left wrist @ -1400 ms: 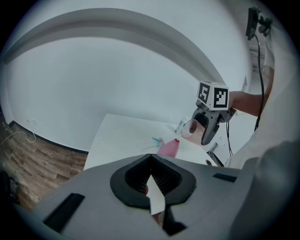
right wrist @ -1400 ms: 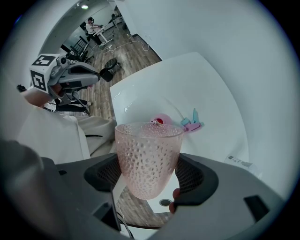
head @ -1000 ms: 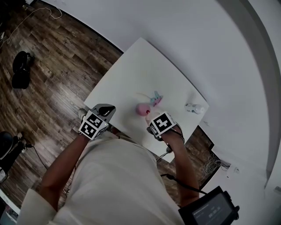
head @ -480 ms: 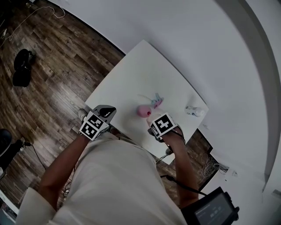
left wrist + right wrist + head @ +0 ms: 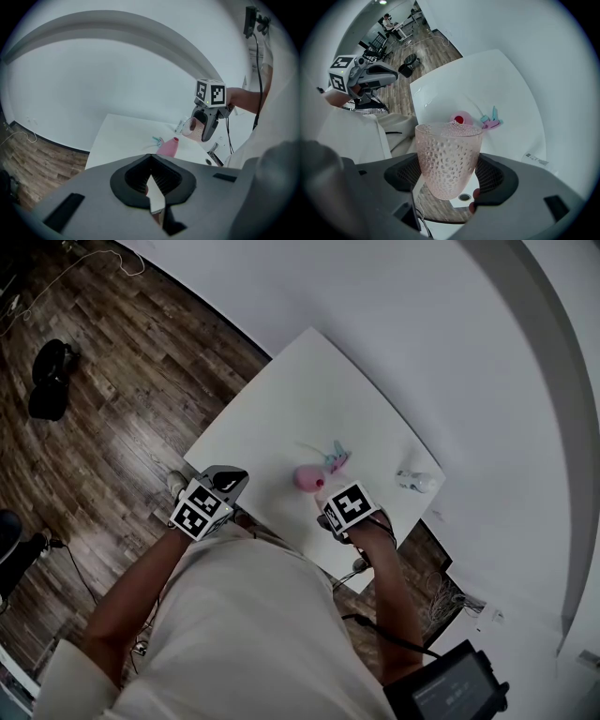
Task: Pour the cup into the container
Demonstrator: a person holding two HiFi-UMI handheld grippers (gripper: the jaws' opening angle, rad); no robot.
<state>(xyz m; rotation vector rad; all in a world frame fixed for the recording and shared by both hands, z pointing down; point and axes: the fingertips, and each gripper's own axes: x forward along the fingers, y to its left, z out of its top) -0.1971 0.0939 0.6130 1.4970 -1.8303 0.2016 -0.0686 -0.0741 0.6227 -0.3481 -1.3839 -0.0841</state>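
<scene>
My right gripper [image 5: 449, 174] is shut on a clear pink dimpled cup [image 5: 448, 157], held upright above the table's near edge. Beyond the cup's rim stands the pink container [image 5: 460, 118] with a red opening on top. In the head view the container [image 5: 307, 477] stands just beyond the right gripper [image 5: 345, 509], whose marker cube hides the cup. The left gripper view shows the cup [image 5: 192, 127] in the right gripper [image 5: 207, 123], above and right of the container [image 5: 168, 147]. My left gripper [image 5: 151, 182] is shut with nothing in it, off the table's left corner [image 5: 208, 502].
A small teal and pink item [image 5: 336, 457] lies just behind the container on the white table [image 5: 281, 399]. A small clear object [image 5: 417, 482] sits near the table's right corner. Wooden floor surrounds the table, and a white wall rises behind it.
</scene>
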